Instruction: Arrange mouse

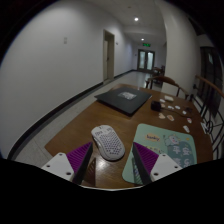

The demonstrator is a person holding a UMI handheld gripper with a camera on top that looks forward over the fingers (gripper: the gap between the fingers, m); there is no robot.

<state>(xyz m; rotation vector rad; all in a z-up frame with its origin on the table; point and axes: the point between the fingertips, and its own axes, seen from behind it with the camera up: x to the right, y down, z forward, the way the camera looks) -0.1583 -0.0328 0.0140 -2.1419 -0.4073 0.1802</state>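
A white mouse (107, 140) with a honeycomb-hole shell lies on the wooden table (85, 122), to the left of a pale green patterned mouse mat (172, 150). My gripper (112, 153) is open. Its purple pads (78, 157) stand on either side of the mouse's near end, with a gap at each side. The mouse rests on the table between the fingertips and reaches just ahead of them. It is off the mat, close to the mat's left edge.
A closed dark laptop (122, 100) lies farther along the table. Small white items (172, 112) lie scattered at the far right, near a chair (205, 100). The table stands in a long corridor with doors (147, 59) at its end.
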